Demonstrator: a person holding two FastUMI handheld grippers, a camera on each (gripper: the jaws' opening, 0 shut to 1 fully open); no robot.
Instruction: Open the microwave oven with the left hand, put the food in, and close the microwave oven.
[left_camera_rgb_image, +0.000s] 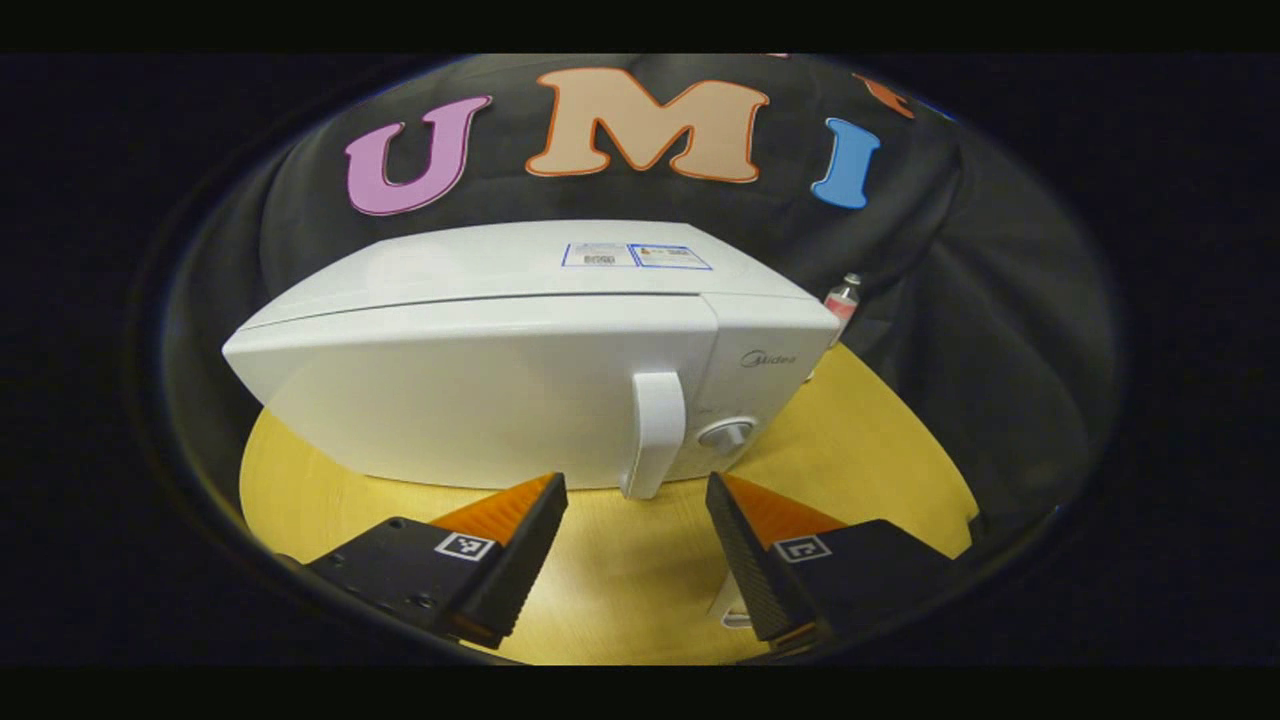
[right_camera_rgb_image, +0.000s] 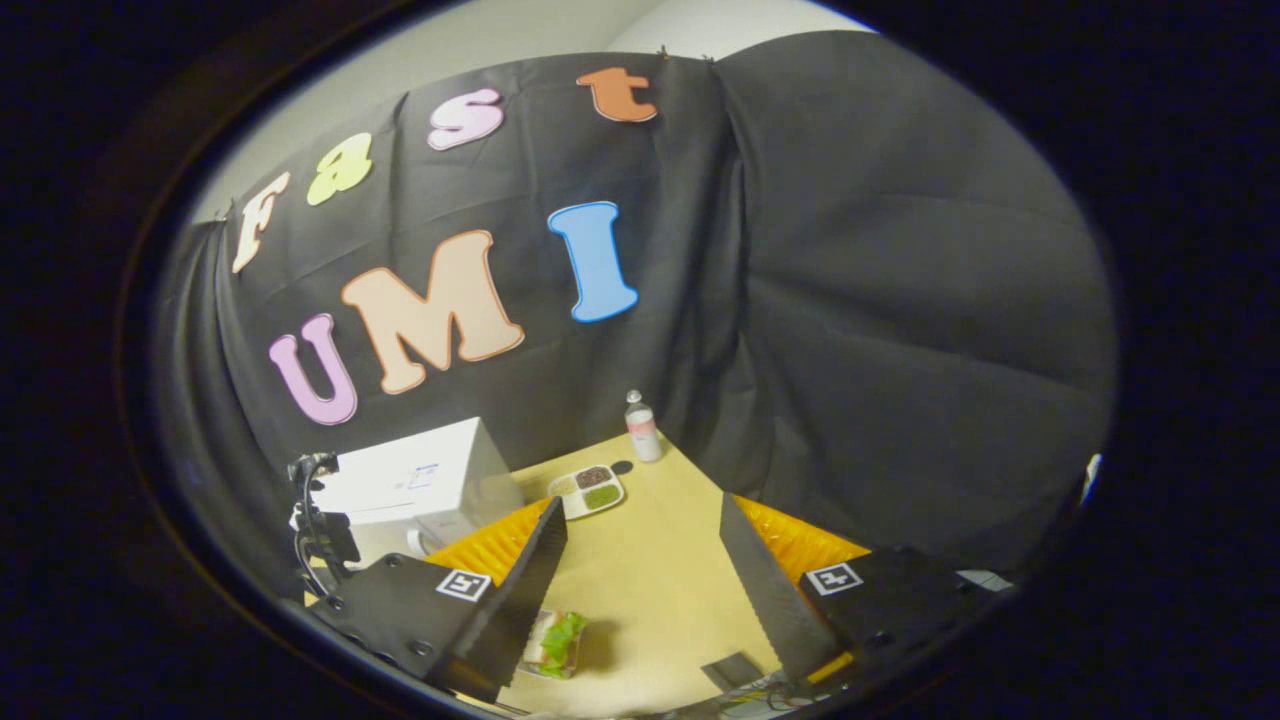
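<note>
A white microwave oven (left_camera_rgb_image: 520, 370) stands on the yellow table (left_camera_rgb_image: 880, 440) with its door shut. Its upright door handle (left_camera_rgb_image: 655, 432) sits just beyond and between the fingers of my left gripper (left_camera_rgb_image: 636, 500), which is open and not touching it. In the right gripper view the microwave oven (right_camera_rgb_image: 420, 485) is far off at the left, with the left gripper's body (right_camera_rgb_image: 318, 520) in front of it. My right gripper (right_camera_rgb_image: 640, 545) is open, high above the table. Below it lies the food (right_camera_rgb_image: 555, 642), a sandwich with green lettuce, partly hidden by one finger.
A round dial (left_camera_rgb_image: 726, 433) sits right of the handle. A small bottle (right_camera_rgb_image: 642, 427) stands at the table's back corner, with a compartment tray of food (right_camera_rgb_image: 587, 490) near it. A dark flat object (right_camera_rgb_image: 732, 670) lies at the table's near edge.
</note>
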